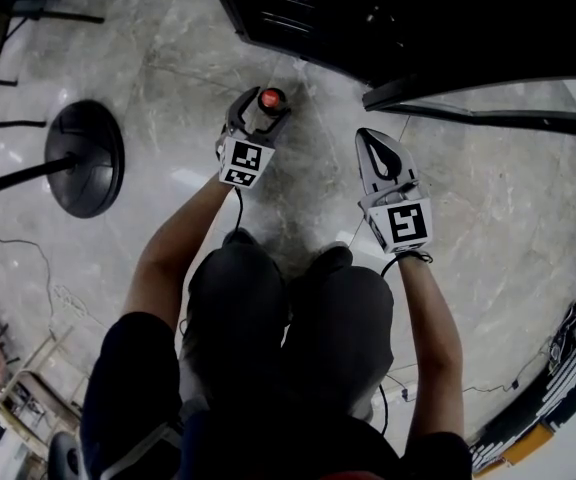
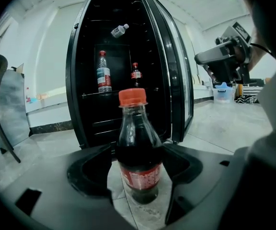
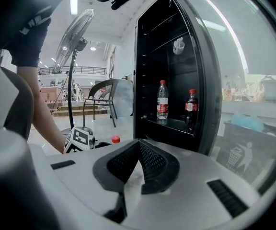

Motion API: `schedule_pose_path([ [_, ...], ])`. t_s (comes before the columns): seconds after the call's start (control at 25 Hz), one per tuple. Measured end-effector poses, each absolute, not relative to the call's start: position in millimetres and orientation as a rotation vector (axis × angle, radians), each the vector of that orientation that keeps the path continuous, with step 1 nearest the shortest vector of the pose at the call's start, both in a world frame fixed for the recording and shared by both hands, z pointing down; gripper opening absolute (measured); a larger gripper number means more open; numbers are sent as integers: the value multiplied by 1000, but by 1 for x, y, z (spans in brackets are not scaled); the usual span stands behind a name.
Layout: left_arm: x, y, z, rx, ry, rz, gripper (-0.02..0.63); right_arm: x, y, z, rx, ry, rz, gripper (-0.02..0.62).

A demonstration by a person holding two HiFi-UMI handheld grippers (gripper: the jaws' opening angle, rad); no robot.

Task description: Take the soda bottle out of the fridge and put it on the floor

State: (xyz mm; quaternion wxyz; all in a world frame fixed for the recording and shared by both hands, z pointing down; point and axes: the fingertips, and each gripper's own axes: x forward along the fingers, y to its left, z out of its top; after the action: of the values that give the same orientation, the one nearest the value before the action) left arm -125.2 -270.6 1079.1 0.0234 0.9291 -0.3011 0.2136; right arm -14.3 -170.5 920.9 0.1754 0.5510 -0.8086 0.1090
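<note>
Overhead, left claw hides the soda bottle below its cap.

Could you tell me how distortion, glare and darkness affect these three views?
Head view: even light, a soft sheen on the floor, the fridge interior nearly black. Left gripper view: strong fisheye bows the fridge, corners go black, the bottle is sharp. Right gripper view: same bowing, reflections veil the glass door, the fingers fill the lower frame.

Soda bottle stands on the floor before the fridge.
</note>
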Motion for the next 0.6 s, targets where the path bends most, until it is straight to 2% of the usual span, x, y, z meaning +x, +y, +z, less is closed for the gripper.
schedule_pose_path([
  [0.6, -153, -262, 1034, 2946, -975, 607, 321, -17, -167, 903, 1555, -2306, 305, 18],
])
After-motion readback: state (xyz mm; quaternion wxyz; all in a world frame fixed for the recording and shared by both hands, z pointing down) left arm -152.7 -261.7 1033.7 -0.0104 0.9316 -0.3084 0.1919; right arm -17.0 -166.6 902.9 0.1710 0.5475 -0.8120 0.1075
